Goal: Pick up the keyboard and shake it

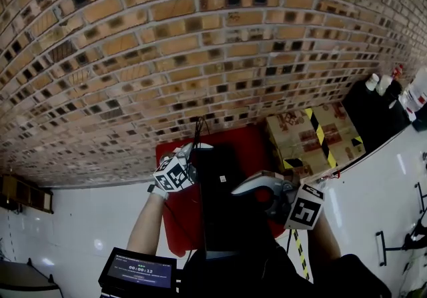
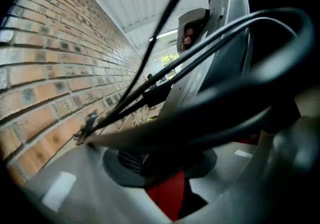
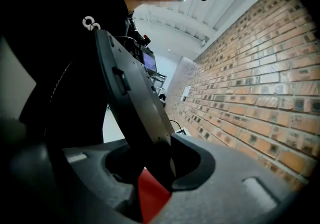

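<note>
A dark keyboard (image 1: 223, 213) is lifted off the red mat (image 1: 247, 140) and stands tilted on its long edge between my two grippers. My left gripper (image 1: 192, 169) is shut on its left end. In the left gripper view its grey underside (image 2: 220, 52) runs away from the left gripper (image 2: 165, 168), and its black cable (image 2: 225, 107) loops across in front. My right gripper (image 1: 265, 193) is shut on the right end. There the keyboard's (image 3: 132, 97) edge sits wedged between the right gripper (image 3: 150, 168) pads, red showing below.
A brick wall (image 1: 200, 43) stands close behind the mat. A cardboard box with yellow-black tape (image 1: 313, 137) sits to the right of the mat, with white bottles (image 1: 383, 82) beyond it. A small screen (image 1: 137, 270) is at the lower left.
</note>
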Demonstrator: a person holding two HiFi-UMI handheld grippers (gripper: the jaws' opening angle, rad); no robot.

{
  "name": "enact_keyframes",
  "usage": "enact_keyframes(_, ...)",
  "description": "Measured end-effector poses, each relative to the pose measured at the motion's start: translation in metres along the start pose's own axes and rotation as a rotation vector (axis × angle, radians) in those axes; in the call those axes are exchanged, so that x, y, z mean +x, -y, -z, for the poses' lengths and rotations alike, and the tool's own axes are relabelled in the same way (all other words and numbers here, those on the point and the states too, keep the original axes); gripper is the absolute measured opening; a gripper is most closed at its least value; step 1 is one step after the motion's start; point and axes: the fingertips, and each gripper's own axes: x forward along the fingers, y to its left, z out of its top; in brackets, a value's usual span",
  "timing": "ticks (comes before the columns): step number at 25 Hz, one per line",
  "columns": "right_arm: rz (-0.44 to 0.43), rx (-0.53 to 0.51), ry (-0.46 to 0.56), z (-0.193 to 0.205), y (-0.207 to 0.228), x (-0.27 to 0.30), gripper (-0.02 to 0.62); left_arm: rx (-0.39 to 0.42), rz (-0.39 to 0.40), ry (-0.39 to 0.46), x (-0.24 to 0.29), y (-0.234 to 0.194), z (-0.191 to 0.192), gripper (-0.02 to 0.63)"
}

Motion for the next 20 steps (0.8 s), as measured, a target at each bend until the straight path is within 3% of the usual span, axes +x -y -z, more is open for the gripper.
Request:
enact_keyframes(4, 0.010, -0.001, 0.009, -0.005, 0.001, -0.006, 0.101, 0.007, 0.005, 0.000, 0.001, -0.001, -0.008, 0.175)
enact_keyframes(20, -0.015, 0.025, -0.019, 0.022, 0.008, 0.000, 0.100, -0.057, 0.025, -0.030, 0.021, 0.004, 0.023, 0.175)
